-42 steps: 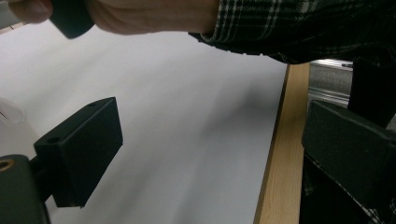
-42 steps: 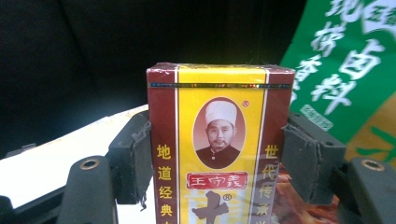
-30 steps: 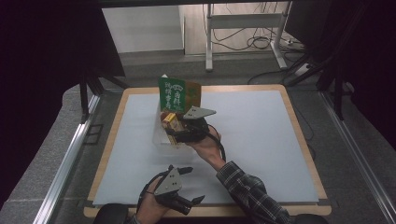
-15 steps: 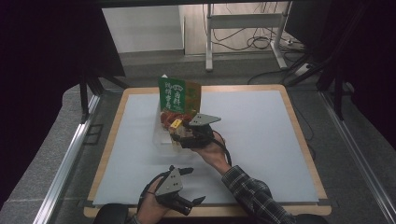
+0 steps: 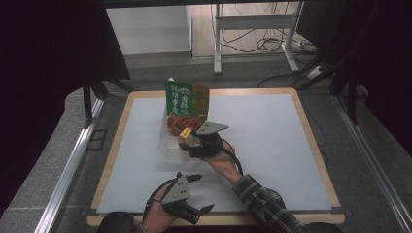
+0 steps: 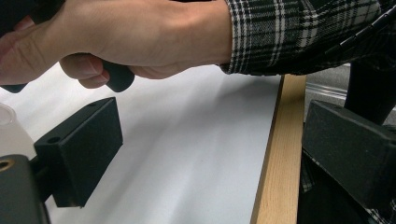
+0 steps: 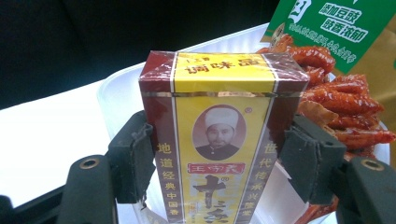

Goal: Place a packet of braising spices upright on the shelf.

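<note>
A yellow and dark red cardboard box [image 7: 223,140] is clamped between the black pads of the right gripper [image 5: 192,142] and held over the clear plastic tray [image 5: 167,141] beside the green packet [image 5: 182,99]. The left gripper [image 5: 192,194] is held low near the table's wooden front edge [image 6: 275,163], its jaws spread wide and empty over the white mat [image 5: 272,136].

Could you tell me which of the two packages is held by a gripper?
The yellow-and-maroon box, clamped by the right gripper; the green packet stands untouched.
</note>
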